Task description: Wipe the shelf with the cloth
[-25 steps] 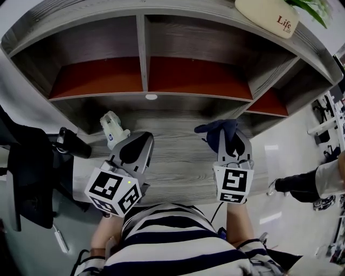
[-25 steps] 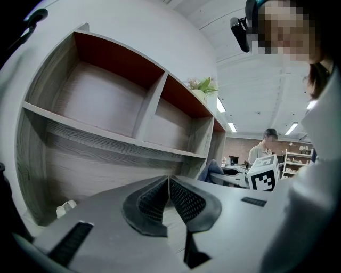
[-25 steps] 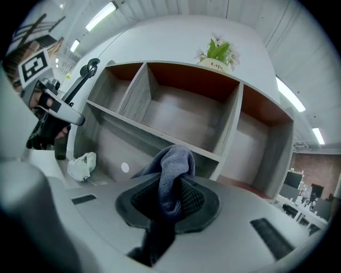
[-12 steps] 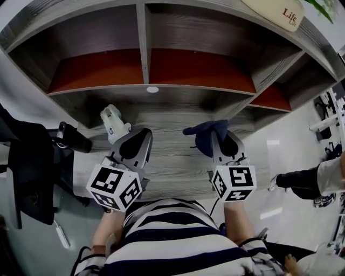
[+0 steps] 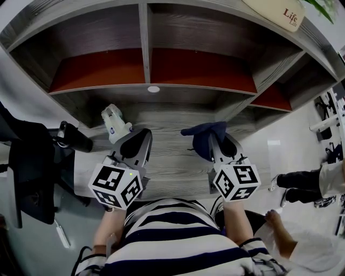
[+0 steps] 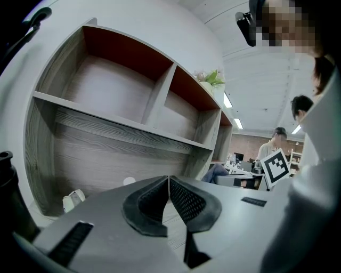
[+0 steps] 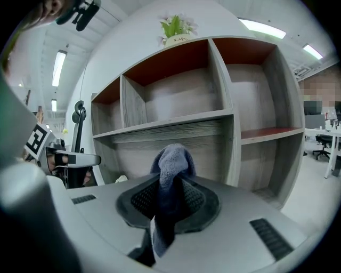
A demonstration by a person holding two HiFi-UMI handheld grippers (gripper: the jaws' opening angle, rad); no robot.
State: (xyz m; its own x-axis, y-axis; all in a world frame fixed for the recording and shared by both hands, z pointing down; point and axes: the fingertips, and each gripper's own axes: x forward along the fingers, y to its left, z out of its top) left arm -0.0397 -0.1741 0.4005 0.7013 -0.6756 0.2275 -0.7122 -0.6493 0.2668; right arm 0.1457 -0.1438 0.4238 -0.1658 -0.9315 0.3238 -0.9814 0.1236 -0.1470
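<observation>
Right gripper (image 5: 218,144) is clenched on the dark blue cloth (image 5: 204,137). In the right gripper view the cloth (image 7: 171,160) is pinched between both pads and bunches up past the tips of the gripper (image 7: 170,184), with a tail hanging back behind them.

Cloth sits over the bottom board of the shelf (image 5: 178,156), right of the shelf's centre divider. Can't tell whether it touches the board.

Left gripper (image 5: 139,141) is clenched with nothing in it. In the left gripper view its jaws (image 6: 169,181) meet at the tips with no gap. It hovers over the same board, left of the divider line, well apart from the cloth.

White bottle (image 5: 114,124) lies on the bottom board at the shelf's left end, just beyond the left gripper (also seen low against the shelf's back panel (image 6: 73,199)).

Small white disc (image 5: 153,89) is at the back of the bottom board, under the divider.

Shelf (image 7: 176,125) is grey woodgrain with red back panels in the upper bays.

Cream pot (image 5: 274,12) with red lettering stands on the shelf's top.

Black chair (image 5: 27,161) is just off the shelf's left side.
</observation>
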